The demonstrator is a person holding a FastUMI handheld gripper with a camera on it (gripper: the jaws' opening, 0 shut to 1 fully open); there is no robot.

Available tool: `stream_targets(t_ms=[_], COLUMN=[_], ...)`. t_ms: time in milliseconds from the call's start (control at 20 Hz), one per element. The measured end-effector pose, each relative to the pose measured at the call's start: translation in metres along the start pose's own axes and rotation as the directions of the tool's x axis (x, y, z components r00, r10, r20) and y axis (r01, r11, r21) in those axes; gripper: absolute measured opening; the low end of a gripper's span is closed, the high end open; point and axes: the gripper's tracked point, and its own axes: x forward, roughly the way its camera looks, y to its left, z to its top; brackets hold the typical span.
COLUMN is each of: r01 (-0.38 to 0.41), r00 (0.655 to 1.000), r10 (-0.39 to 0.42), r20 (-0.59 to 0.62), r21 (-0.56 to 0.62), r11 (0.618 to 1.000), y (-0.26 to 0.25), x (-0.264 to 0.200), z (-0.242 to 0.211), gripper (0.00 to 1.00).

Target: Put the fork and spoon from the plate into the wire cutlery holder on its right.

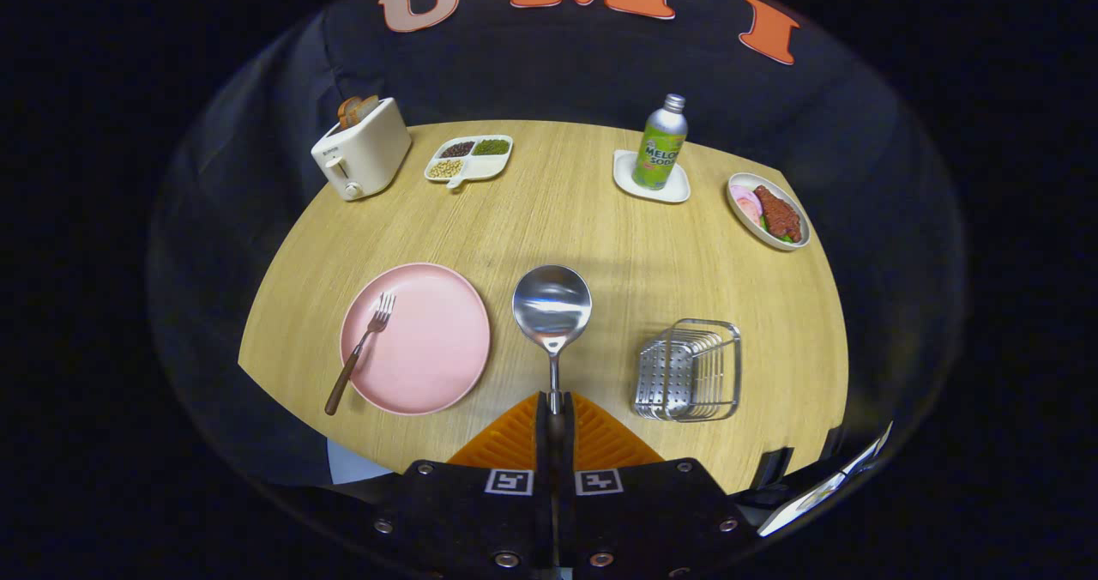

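- Claw (554,413): both fingers pressed together on the handle of the spoon (552,307), clenched on it; the handle runs straight forward out of the fingertips.
- Spoon: held up above the table (583,220), bowl just ahead of the fingers and facing the camera, hanging between the pink plate and the wire holder.
- Pink plate (429,344): ahead of the claw and to its left, lying flat on the table near the near edge.
- Fork (360,353): lying over the left rim of the plate, tines on the plate pointing away from the claw, dark handle reaching past the rim toward the near table edge.
- Wire cutlery holder (689,370): ahead and to the right of the claw, standing on the table, with a perforated metal wall and wire bars; apart from the spoon.
- Toaster (362,149): far beyond the fingers to the left, with toast in its slot.
- Divided dish (470,160): beside the toaster, holding beans and grains in separate compartments.
- Bottle (660,142): far beyond the fingers to the right, upright on a small white coaster (678,192).
- Oval dish of food (768,211): right of the bottle, near the far right table edge.
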Motion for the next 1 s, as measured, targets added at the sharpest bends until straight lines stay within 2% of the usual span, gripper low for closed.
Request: stream_targets(t_ms=[250,450,1000], r01=[0.034,0.064,0.073], r00=[0.999,0.998,0.979], r10=[-0.035,-0.066,-0.074], r20=[0.023,0.011,-0.188], r21=[0.071,0.08,-0.016], r11=[0.997,0.995,0.997], y=[-0.046,-0.074,-0.092], x=[-0.023,-0.029,-0.009], z=[0.004,0.004,-0.022], gripper=[0.03,0.03,0.04])
